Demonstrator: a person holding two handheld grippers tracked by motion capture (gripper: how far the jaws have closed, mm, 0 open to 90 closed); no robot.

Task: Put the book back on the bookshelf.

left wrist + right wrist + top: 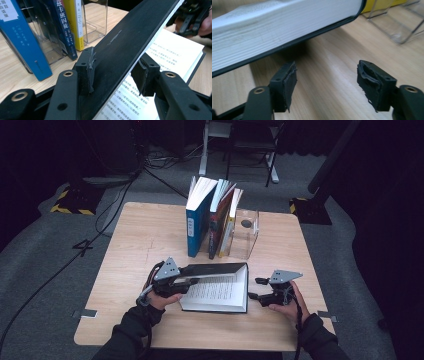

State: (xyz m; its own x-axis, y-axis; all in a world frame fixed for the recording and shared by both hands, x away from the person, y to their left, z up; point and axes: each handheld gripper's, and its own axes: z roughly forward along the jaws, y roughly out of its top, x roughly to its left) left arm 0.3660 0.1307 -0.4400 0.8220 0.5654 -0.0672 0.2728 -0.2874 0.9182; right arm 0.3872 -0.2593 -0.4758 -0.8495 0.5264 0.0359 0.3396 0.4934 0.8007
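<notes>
Open book (218, 292), lower centre of table (135, 235); cover (130, 47) raised.
Left gripper (172, 282) jaws straddle the black cover edge, one pad touching, the other just off. Right gripper (260, 290) spread wide, holding nothing, beside the book's right edge. Upright books (212, 217) and clear stand (246, 232) at upper centre; bare wood left and right.

The light wood-grain table (140, 235) carries an open book (220, 292) with a black cover and white pages of black print. Behind the open book stand a blue book (196, 227), a dark one with red (214, 232), and a yellow one (227, 232), beside a clear holder (247, 235). Both grippers are black with grey plates.
</notes>
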